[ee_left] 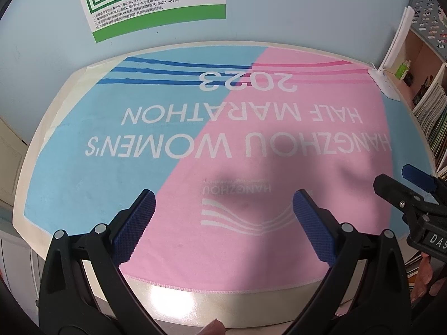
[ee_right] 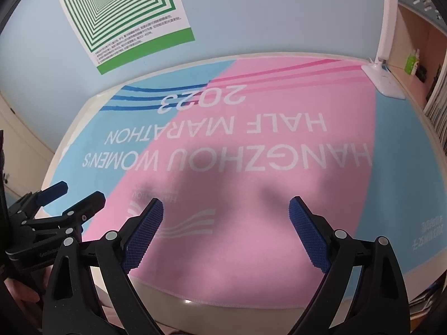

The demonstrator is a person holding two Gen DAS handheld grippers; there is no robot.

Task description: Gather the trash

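Note:
No trash shows in either view. A pink and light-blue marathon towel (ee_left: 223, 145) (ee_right: 251, 167) covers the desk. My left gripper (ee_left: 223, 198) hangs open over the towel's near pink part, nothing between its blue pads (ee_left: 134, 223). My right gripper (ee_right: 226, 206) is open too, empty, over the same near area. Each gripper appears in the other's view: the right one (ee_left: 402, 181) at the right edge, the left one (ee_right: 75, 195) at the lower left, both with jaws apart.
A white desk lamp (ee_left: 388, 81) (ee_right: 382, 81) stands at the far right corner. Shelves with books (ee_left: 430, 117) rise on the right. A green-striped poster (ee_left: 151, 2) (ee_right: 120, 19) hangs on the blue wall behind. The desk's pale front edge (ee_left: 223, 307) lies just below the grippers.

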